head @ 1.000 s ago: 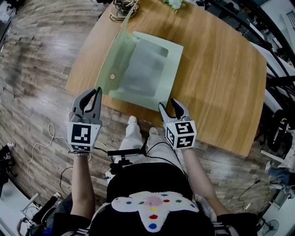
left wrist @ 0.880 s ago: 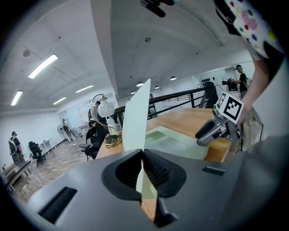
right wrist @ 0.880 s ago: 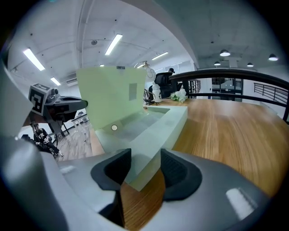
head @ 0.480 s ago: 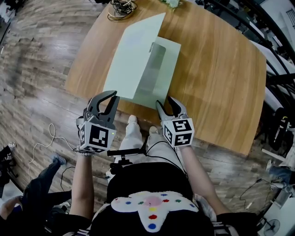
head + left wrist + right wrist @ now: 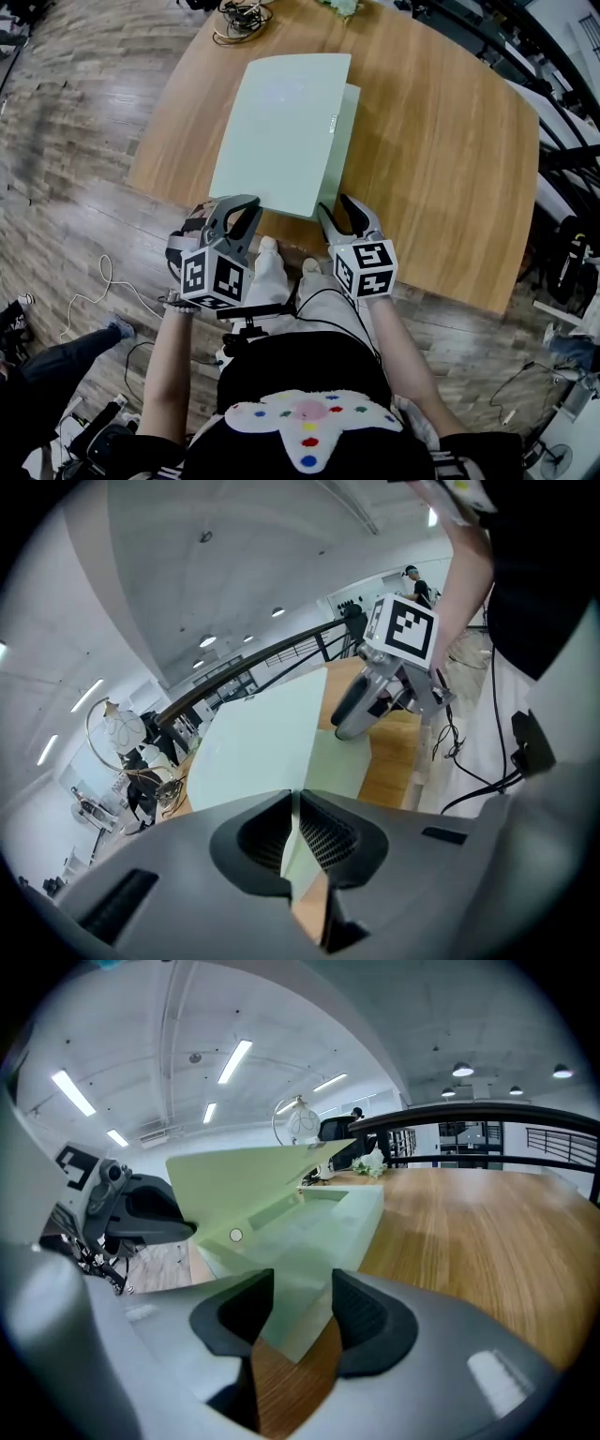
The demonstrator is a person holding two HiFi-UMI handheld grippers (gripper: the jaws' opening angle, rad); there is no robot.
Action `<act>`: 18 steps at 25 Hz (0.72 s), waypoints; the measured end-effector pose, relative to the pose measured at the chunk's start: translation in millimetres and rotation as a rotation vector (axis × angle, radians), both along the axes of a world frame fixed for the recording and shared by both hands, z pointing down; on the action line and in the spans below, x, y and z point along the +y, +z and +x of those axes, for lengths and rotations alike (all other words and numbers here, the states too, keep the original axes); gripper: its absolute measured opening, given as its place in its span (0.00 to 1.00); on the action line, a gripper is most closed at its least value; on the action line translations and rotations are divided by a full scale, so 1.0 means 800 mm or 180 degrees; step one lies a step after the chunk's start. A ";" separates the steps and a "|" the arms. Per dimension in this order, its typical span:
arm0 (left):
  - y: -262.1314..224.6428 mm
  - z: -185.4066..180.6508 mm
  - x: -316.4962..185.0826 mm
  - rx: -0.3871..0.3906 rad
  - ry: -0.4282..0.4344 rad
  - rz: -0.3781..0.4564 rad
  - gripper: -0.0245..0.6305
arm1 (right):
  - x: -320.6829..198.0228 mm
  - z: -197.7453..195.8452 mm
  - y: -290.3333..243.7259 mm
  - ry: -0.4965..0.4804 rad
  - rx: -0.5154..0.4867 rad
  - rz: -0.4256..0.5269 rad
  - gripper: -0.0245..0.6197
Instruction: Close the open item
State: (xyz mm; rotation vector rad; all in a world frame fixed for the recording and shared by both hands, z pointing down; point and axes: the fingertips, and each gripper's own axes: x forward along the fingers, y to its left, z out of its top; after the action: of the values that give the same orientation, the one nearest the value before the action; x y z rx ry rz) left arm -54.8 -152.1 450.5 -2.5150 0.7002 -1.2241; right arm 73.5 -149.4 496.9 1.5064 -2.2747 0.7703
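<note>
A flat pale green box (image 5: 345,122) lies on the wooden table (image 5: 441,159). Its hinged lid (image 5: 281,131) covers most of it. The right gripper view shows the lid (image 5: 253,1180) still slanting above the base (image 5: 319,1227). My left gripper (image 5: 239,208) is at the lid's near left corner, with the thin lid edge (image 5: 262,752) running between its almost closed jaws, which are starting to open. At the box's near right corner my right gripper (image 5: 337,208) stands open. That corner lies ahead of its jaws, untouched.
A tangle of cables (image 5: 239,14) and white flowers (image 5: 337,6) sit at the table's far end. The table's near edge runs just under both grippers. A person's leg (image 5: 47,356) is on the floor at lower left. Bare wood extends right of the box.
The lid, lying open to the left a second ago, has swung up and over to the right onto the box. My left gripper moved right with it. The right gripper barely moved.
</note>
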 end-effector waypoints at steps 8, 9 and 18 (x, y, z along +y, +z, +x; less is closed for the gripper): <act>0.028 0.018 0.009 -0.0359 0.0310 -0.0090 0.09 | -0.025 0.050 -0.046 0.0277 -0.0057 0.0294 0.33; 0.030 0.019 0.010 -0.0412 0.0351 -0.0096 0.09 | -0.029 0.055 -0.052 0.0290 -0.0038 0.0339 0.33; 0.050 0.029 0.015 -0.0766 0.0651 -0.0198 0.09 | -0.080 0.070 -0.078 0.0228 0.0230 0.0632 0.18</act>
State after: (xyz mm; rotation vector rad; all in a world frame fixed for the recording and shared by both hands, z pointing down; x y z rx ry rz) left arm -31.4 -139.9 490.1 -2.3611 0.3437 -1.4574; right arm 129.7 -213.6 434.3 1.6814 -2.3115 0.5111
